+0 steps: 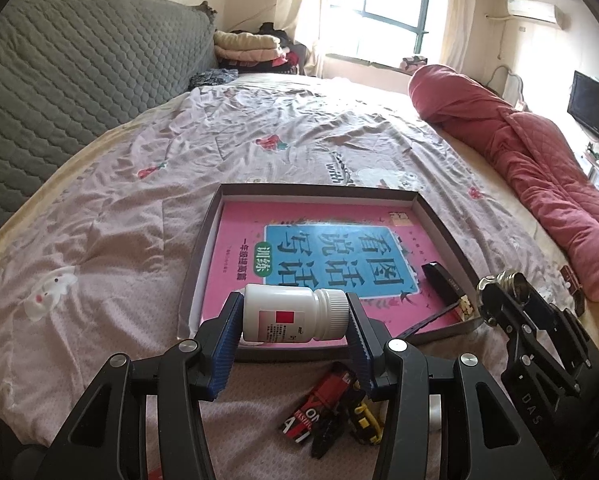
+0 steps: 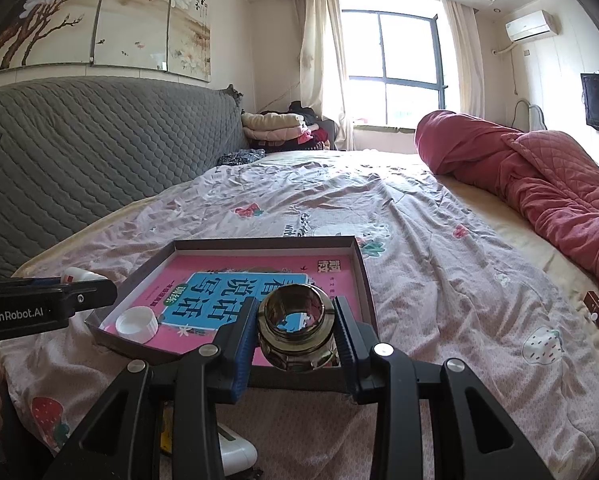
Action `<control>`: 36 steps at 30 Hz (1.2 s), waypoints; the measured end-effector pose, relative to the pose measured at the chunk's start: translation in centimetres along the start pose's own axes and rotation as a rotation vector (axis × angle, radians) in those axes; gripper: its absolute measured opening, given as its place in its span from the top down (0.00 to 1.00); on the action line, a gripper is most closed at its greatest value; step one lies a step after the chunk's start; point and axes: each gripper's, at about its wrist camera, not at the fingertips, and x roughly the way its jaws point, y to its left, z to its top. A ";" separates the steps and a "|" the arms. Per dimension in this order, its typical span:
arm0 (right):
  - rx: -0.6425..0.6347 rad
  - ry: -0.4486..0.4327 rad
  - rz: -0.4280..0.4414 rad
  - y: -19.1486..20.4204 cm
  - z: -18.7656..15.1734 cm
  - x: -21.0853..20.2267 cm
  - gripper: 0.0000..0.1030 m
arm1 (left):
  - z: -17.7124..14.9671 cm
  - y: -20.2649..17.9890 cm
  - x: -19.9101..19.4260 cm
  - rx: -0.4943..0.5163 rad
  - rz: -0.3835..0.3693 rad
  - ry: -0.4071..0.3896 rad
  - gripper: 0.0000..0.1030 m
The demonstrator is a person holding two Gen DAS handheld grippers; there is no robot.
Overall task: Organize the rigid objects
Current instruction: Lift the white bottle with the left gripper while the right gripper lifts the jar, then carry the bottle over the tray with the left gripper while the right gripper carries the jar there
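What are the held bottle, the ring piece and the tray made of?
White bottle: looks like opaque plastic, smooth, ribbed cap, printed label. Metal fitting in the right gripper: polished brassy metal, mirror reflections, faceted base. Tray: probably cardboard, thin matte brown walls, folded corners.

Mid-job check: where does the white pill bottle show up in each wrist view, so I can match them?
Left wrist view: white pill bottle lies sideways at lower centre, clamped in the left gripper, over the tray's near edge.
Right wrist view: only its end peeks out at far left, behind the left gripper.
Shared landmark: the pink book lying in the shallow tray.
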 end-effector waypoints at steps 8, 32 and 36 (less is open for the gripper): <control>-0.004 -0.005 -0.005 0.0 0.2 0.4 0.64 | 0.6 -0.1 0.8 -0.004 -0.003 -0.004 0.51; 0.000 -0.005 0.018 -0.3 0.9 3.9 0.64 | 1.1 -0.7 4.8 0.020 -0.015 0.029 0.51; -0.013 -0.002 0.033 -0.1 1.0 4.3 0.64 | 1.1 -0.8 5.4 0.023 -0.016 0.037 0.51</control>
